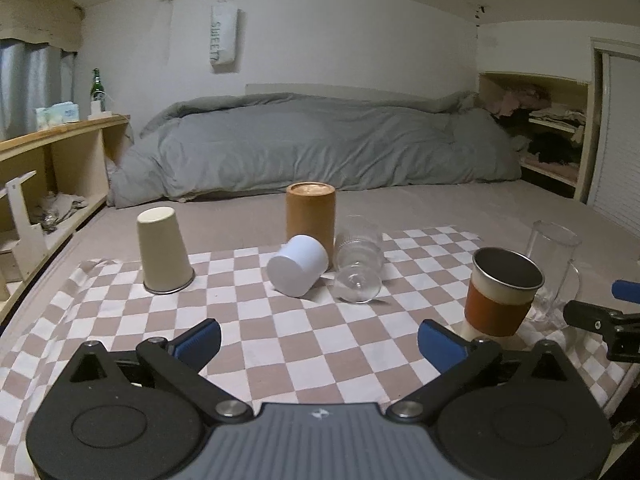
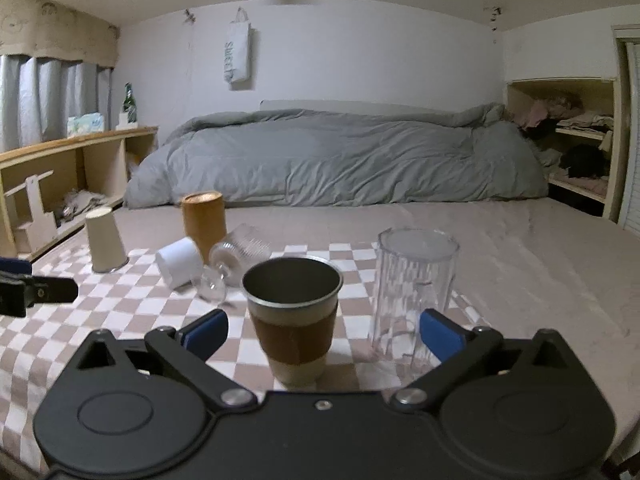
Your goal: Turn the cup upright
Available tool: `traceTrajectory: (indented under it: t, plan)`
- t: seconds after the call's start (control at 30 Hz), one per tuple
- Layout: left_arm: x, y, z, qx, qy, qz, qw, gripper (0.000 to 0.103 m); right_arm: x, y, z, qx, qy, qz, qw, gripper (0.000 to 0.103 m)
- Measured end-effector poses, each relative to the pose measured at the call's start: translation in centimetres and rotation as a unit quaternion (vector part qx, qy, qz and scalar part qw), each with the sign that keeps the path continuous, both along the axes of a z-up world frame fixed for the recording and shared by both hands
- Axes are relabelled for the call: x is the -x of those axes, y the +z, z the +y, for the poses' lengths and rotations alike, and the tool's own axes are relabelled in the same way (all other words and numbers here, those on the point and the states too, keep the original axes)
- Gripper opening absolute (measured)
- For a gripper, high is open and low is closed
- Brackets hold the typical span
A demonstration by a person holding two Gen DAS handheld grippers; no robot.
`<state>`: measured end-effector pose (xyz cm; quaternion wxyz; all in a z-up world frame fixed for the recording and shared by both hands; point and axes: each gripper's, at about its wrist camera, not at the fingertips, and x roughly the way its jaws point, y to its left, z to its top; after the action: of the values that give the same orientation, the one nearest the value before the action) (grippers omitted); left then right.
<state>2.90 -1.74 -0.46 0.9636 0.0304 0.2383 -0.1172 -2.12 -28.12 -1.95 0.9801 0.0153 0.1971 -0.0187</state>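
A metal cup with a brown sleeve (image 2: pixel 294 316) stands upright between the wide-open blue fingers of my right gripper (image 2: pixel 322 332); it also shows at the right of the left wrist view (image 1: pixel 502 292). A clear glass mug (image 2: pixel 412 292) stands mouth-down beside it. A white cup (image 1: pixel 298 266) and a clear ribbed glass (image 1: pixel 358 264) lie on their sides. A cream cup (image 1: pixel 162 250) and a brown cup (image 1: pixel 311 216) stand mouth-down. My left gripper (image 1: pixel 320 340) is open and empty over the cloth.
The checkered cloth (image 1: pixel 280 344) covers the near part of a bed. A grey duvet (image 1: pixel 320 144) lies along the back. Wooden shelves (image 1: pixel 52 160) stand at the left and a closet shelf (image 1: pixel 552 128) at the right.
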Motion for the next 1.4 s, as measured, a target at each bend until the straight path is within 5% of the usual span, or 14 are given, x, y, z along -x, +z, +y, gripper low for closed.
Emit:
traceTrajectory:
  t: [1.4]
  plan:
    - [2.1, -1.5, 0.6, -0.017, 0.018, -0.016, 0.9996, 0.103, 0.9, -0.3, 1.7, 0.025, 0.002, 0.004, 1.000, 0.103]
